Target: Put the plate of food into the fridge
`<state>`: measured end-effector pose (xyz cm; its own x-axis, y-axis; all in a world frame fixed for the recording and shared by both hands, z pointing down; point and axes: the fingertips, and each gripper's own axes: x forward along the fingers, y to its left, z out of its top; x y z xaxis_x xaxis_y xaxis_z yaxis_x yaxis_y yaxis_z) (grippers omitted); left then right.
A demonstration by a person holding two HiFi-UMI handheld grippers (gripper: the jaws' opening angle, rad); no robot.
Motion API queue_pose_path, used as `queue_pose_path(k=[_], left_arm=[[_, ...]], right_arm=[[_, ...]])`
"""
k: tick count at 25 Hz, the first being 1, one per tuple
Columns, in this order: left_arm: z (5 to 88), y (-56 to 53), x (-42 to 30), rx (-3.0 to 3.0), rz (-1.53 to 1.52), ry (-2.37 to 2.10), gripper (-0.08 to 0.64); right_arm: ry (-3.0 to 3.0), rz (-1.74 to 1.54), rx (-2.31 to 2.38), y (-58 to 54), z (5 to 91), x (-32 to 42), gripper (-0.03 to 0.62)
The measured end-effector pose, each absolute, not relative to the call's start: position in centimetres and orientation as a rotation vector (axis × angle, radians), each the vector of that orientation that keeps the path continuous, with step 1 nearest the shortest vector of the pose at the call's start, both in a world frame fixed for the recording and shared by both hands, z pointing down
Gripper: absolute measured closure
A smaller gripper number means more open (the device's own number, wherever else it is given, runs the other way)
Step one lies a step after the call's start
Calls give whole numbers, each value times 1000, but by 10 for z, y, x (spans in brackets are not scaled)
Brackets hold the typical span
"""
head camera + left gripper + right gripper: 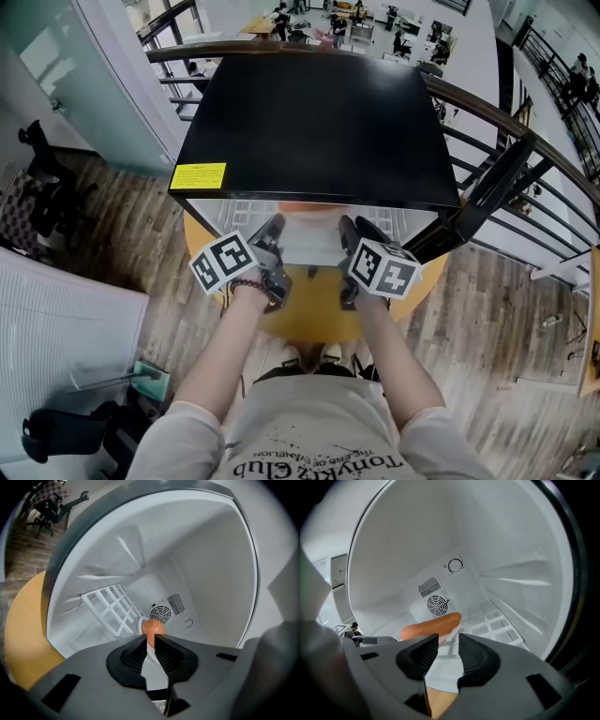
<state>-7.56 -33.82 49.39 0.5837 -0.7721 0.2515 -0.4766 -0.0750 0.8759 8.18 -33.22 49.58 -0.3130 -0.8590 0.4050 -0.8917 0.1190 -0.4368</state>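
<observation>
Left gripper (151,638): ribbed black pads (135,656) are sitting almost together, pinching the near rim of the flat white plate (154,667). Right gripper (448,638): pads (423,654) are standing apart; the plate's rim is lying in the gap, neither pad pressing on it.

The plate is sitting in the mouth of the small black-topped, white-lined fridge (309,122); its far part is reaching in towards the white wire rack (110,606); its near edge is hanging over the round yellow table (309,314), which is showing beneath it in the right gripper view; whether it is resting fully on the fridge floor cannot be told. A smooth orange sausage (432,626) is lying on the plate, beyond both sets of jaws.

Step, as judged: set-down and release, one side free, the other gripped. The next move is calling for the left jaws to part, perhaps after a short push deeper; then both grippers should back straight out without dragging the rim.

Axis: the sausage is lying level, slanting across the compartment; one rounded end is facing the left gripper, which is seeing it end-on; the right gripper is seeing it nearly side-on, the far end pointing roughly towards the round fan grille (437,605) on the back wall.
</observation>
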Motion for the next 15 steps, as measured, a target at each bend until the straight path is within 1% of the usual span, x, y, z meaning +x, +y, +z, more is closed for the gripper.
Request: queue_pose_path(k=[5, 8, 13, 15], left_arm=[[491, -330, -88, 1734, -338, -1041, 495], [489, -319, -89, 1797, -287, -1057, 495], [483, -295, -83, 1939, -172, -1084, 503], [478, -283, -79, 2010, -112, -1103, 512]], right_arm=[[-2352, 976, 1791, -323, 489, 73, 449], [-2382, 943, 1771, -314, 483, 71, 456], [-2397, 867, 1772, -292, 478, 74, 522], [-2404, 818, 1760, -281, 476, 73, 534]])
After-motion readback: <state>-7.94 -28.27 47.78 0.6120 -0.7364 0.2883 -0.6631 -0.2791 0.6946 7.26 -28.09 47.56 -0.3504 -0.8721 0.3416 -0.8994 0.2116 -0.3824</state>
